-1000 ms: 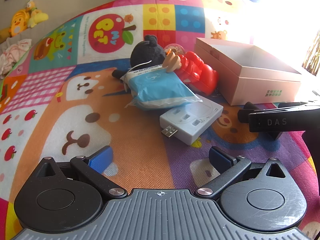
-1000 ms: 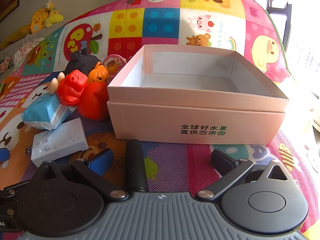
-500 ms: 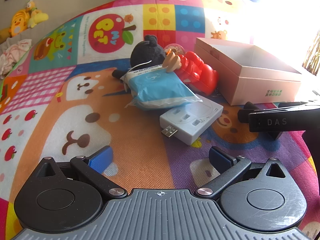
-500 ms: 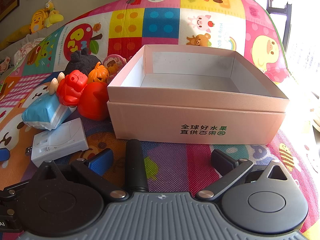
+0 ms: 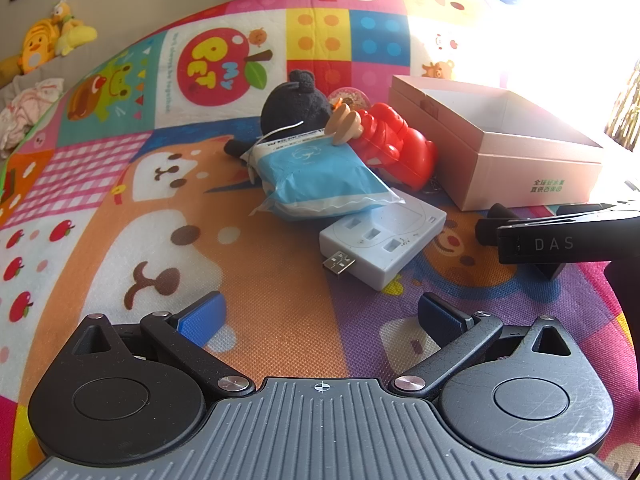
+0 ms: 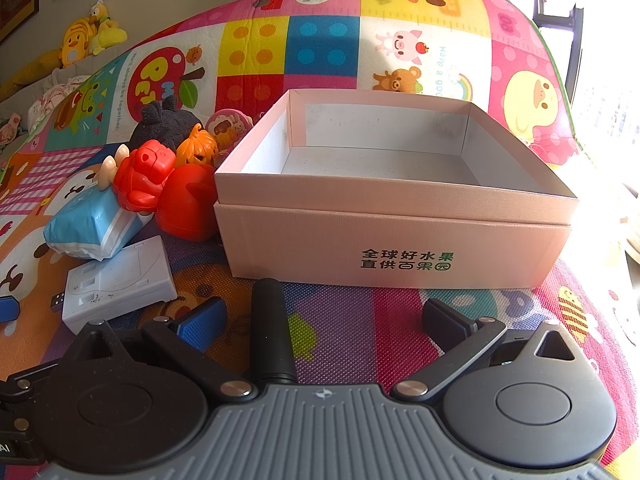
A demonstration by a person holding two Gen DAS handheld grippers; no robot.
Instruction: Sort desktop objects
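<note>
Sorting is not yet starting: both left tongs (image 5: 320, 316) and right tongs (image 6: 322, 320) are gaping, empty; next, grasping the USB hub (image 5: 384, 236) for the pink box (image 6: 396, 216).

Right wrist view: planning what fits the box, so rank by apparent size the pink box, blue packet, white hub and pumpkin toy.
1. pink box
2. white hub and blue packet, alike; hub sits nearer
3. pumpkin toy
</note>
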